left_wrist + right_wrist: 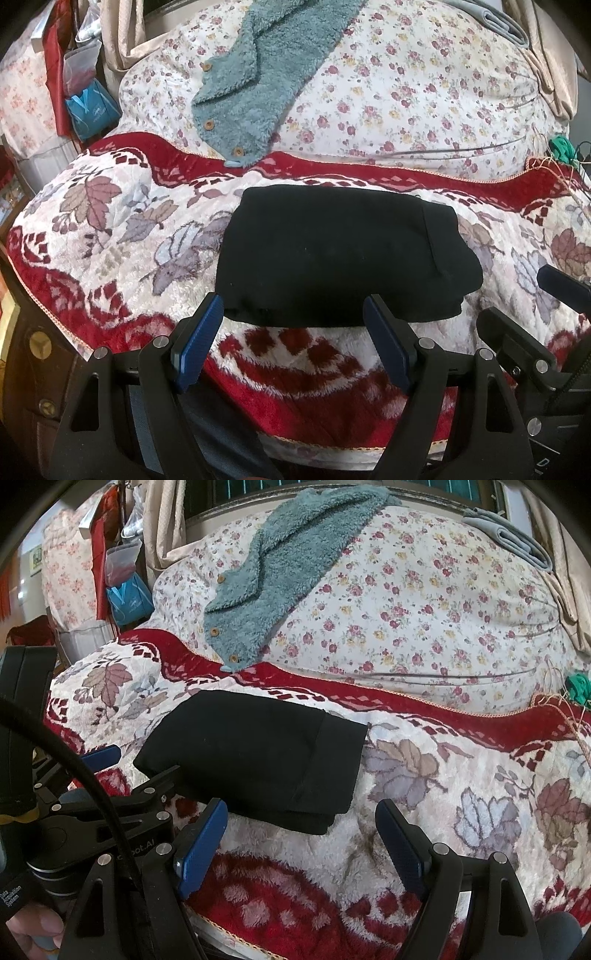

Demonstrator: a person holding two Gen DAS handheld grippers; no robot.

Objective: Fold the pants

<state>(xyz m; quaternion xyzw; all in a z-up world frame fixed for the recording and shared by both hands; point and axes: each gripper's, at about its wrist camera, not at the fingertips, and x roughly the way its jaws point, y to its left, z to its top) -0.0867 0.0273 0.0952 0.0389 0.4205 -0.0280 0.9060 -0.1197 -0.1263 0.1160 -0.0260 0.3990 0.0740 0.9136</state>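
The black pants (343,254) lie folded into a compact rectangular bundle on a plush red-and-cream blanket (110,236) with a leaf pattern, spread over the near part of a bed. In the left wrist view the bundle sits just beyond the tips of the left gripper (293,312), whose blue-padded jaws stand wide apart with nothing between them; the near edge of the pants lies close to the fingertips, but the pads do not press on it. In the right wrist view the right gripper (301,812) likewise has its jaws spread, empty, over bare blanket, and the pants (255,757) lie up and to the left of it, their near right corner just beside the left blue pad (201,849). The left gripper's body shows at the left edge of that view, close against the left side of the bundle, with a black cable (74,768) arching in front of it.

Beyond the blanket's red border lies a white quilt (406,92) printed with small roses. A fluffy teal garment (255,74) with wooden buttons is draped across it, its lower end reaching the blanket's edge. A folded grey cloth (517,542) rests at the far right of the quilt, beside beige curtains (162,524). A blue bag (92,110) hangs at the left.
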